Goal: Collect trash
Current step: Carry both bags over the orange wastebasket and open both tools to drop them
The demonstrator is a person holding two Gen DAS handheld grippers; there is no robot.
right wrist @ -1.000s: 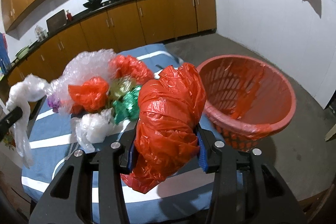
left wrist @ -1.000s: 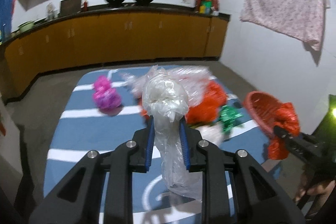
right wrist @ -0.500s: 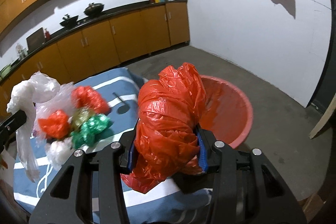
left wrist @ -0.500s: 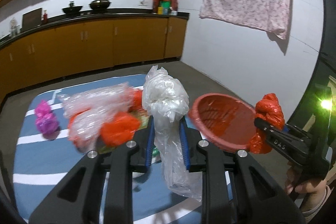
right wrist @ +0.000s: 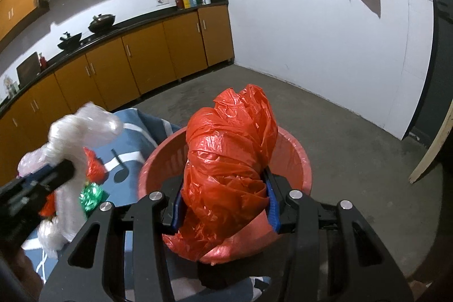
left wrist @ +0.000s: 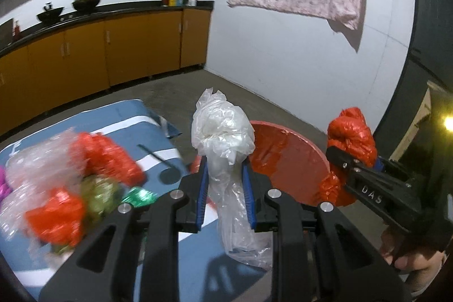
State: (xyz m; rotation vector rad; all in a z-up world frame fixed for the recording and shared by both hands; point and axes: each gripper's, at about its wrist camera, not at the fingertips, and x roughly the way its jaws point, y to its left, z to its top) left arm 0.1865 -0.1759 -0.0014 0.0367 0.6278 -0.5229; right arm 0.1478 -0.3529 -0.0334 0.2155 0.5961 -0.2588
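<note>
Over the red basket (right wrist: 300,160) | right claw (right wrist: 225,205) clamps red bag (right wrist: 229,160) | left claw (left wrist: 225,188) clamps clear bag (left wrist: 223,137)

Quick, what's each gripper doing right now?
Left gripper: shut on the clear plastic bag.
Right gripper: shut on the red plastic bag.

The clear bag (left wrist: 223,132) was thin, crinkled, translucent plastic. The red bag (right wrist: 229,160) was glossy, creased plastic film. The basket (right wrist: 297,160) beside it was matt red plastic with a slotted wall. The grippers' bodies were matt black plastic with shiny metal bolts and ribbed blue pads. The floor (right wrist: 339,126) beyond the basket looked like rough grey concrete.
</note>
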